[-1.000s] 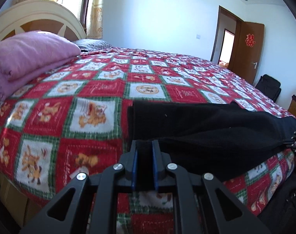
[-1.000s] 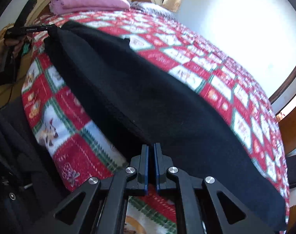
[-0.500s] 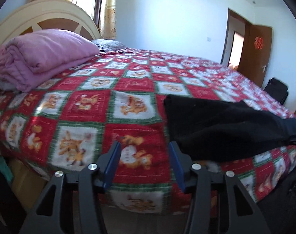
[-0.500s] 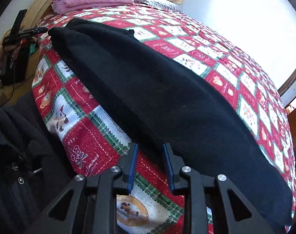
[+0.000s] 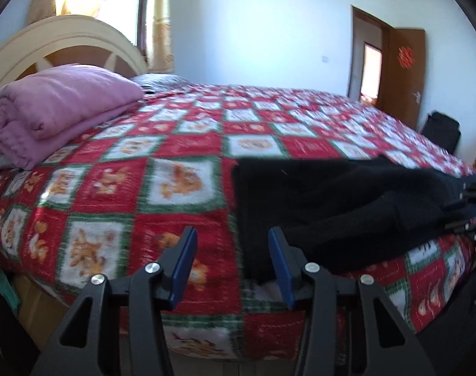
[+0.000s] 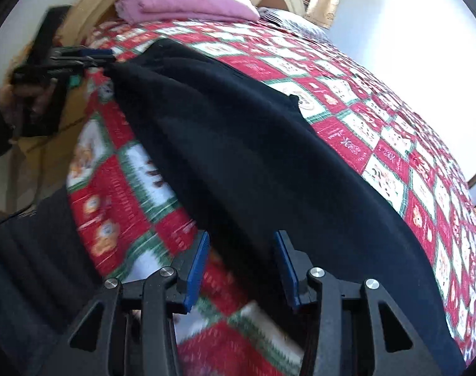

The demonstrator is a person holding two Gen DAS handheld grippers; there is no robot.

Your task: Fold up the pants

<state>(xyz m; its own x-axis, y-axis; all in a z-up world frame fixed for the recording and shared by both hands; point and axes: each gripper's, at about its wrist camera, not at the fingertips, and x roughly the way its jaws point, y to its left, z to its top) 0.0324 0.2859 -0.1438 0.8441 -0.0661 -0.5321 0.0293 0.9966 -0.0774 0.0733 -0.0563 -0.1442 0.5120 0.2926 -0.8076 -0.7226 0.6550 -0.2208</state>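
Left wrist: black pants [image 5: 332,206] along bed [image 5: 181,144] edge, both grippers' jaws wide apart, holding nothing.

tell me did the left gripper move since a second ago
Yes. The left gripper let go of the black pants and slid left along the bed edge, toward the pink blanket; its fingers are now open.

Matt black fleecy pants [image 5: 332,206] on fuzzy printed blanket [image 5: 181,144]

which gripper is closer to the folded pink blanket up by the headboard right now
Left. The left gripper is open at the end of the black pants nearest the pink blanket; the right gripper is open at their far end.
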